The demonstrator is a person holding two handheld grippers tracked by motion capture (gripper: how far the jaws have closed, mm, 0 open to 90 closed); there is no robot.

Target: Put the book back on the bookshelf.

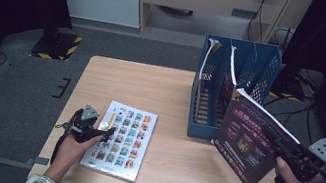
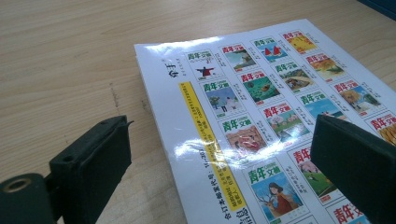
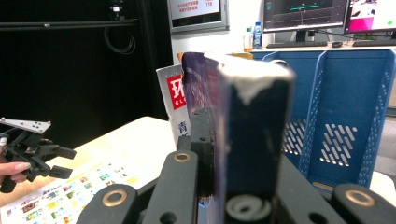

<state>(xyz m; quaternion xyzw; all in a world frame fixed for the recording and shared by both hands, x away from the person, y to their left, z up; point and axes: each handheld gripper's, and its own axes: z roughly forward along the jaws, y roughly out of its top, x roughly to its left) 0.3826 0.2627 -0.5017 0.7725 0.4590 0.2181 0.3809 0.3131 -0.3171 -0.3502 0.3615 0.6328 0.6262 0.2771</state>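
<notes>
A white magazine [image 1: 123, 138] [image 2: 261, 107] [image 3: 70, 196] with rows of small cover pictures lies flat on the wooden table [image 1: 116, 83]. My left gripper [image 1: 110, 136] [image 2: 224, 140] [image 3: 65, 163] is open, low over the magazine's left edge, one jaw over bare wood and one over the cover. My right gripper [image 1: 274, 139] [image 3: 219, 107] is shut on a purple magazine [image 1: 246, 141] [image 3: 198, 79], held tilted in the air just right of the blue file holder [image 1: 206, 124] [image 3: 345, 93].
The holder's slots hold upright magazines [image 1: 230, 65], one with a red label [image 3: 175, 93]. A yellow-and-black stand base [image 1: 60, 45] sits on the floor beyond the table's far left corner. Monitors [image 3: 303, 11] stand on a desk behind.
</notes>
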